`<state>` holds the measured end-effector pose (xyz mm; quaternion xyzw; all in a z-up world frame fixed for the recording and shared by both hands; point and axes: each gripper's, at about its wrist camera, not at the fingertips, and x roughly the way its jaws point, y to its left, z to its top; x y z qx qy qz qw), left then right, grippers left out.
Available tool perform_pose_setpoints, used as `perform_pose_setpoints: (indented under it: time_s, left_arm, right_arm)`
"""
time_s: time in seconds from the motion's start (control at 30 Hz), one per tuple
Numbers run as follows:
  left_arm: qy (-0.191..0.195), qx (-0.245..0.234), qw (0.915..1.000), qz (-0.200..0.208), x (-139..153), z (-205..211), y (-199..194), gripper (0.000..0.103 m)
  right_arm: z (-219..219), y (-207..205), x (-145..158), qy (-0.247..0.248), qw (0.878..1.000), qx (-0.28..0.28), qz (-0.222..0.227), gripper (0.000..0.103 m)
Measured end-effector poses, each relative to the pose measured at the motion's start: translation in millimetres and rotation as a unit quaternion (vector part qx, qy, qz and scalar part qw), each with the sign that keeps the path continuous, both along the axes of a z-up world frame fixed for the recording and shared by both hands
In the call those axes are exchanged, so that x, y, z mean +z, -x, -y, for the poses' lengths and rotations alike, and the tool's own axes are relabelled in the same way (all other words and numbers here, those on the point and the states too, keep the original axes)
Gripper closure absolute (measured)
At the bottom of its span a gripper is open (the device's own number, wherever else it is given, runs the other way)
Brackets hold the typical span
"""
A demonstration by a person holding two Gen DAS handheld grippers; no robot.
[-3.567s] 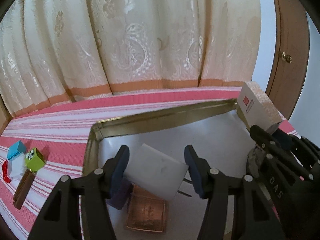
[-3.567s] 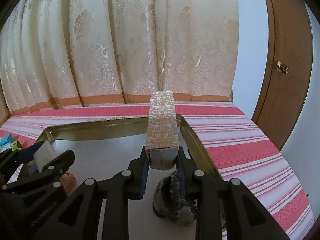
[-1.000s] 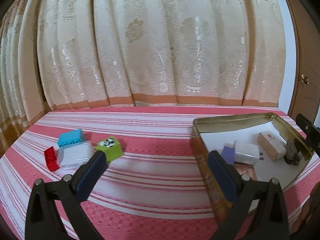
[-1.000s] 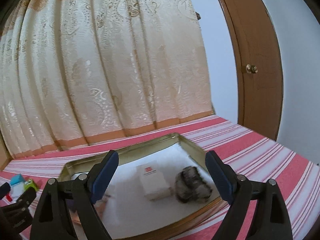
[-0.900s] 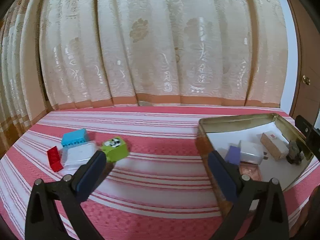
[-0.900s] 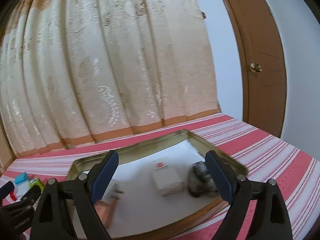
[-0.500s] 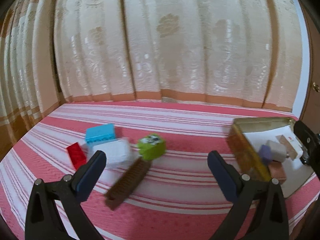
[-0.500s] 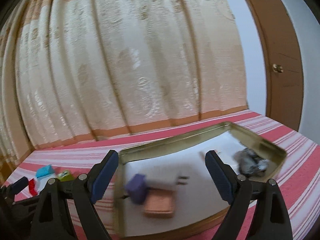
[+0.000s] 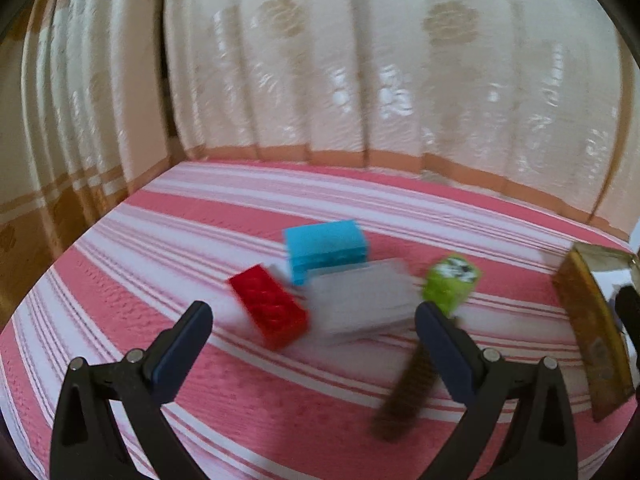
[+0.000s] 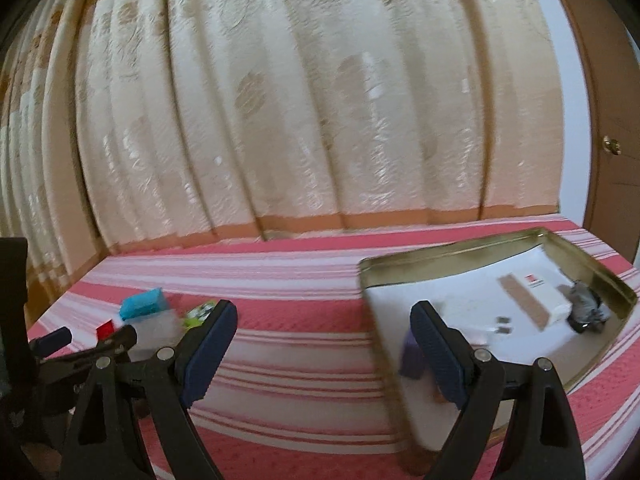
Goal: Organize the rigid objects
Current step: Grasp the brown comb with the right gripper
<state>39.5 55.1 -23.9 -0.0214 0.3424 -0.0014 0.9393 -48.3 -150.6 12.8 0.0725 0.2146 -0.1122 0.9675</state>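
On the striped cloth lie a red brick (image 9: 269, 305), a blue brick (image 9: 325, 246), a white box (image 9: 362, 302), a green cube (image 9: 451, 285) and a brown bar (image 9: 406, 394). My left gripper (image 9: 316, 322) hangs open just in front of them, with nothing between its fingers. My right gripper (image 10: 324, 326) is open too, over bare cloth between that cluster (image 10: 148, 312) and the gold tin (image 10: 452, 254). In the tin are a white carton (image 10: 538, 296), a grey lump (image 10: 586, 306), a white adapter (image 10: 466, 310) and a purple block (image 10: 412, 354).
Cream curtains (image 9: 360, 60) close off the far side of the table. A wooden door (image 10: 616, 152) stands at the right. The tin's near corner (image 9: 596, 340) shows at the right edge of the left wrist view. The left gripper's frame (image 10: 80, 346) crosses the right wrist view's lower left.
Both grippers have swung left, away from the tin and towards the bricks. The bricks now sit central and larger in the left wrist view. Both stay open and empty.
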Motion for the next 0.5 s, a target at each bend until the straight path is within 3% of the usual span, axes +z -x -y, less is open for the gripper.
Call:
perform_pose_setpoints:
  time_s: [0.27, 0.5]
  left_arm:
    - [0.033, 0.050, 0.9972, -0.044, -17.7, -48.1, -26.8, 0.001]
    - [0.066, 0.053, 0.9930, -0.082, -31.5, -64.4, -44.5, 0.004]
  right_arm:
    - [-29.2, -31.5, -17.2, -0.042, 0.995, 0.044, -0.078, 0.013]
    - [-67.5, -53.3, -26.5, -0.059, 0.986, 0.082, -0.135, 0.013]
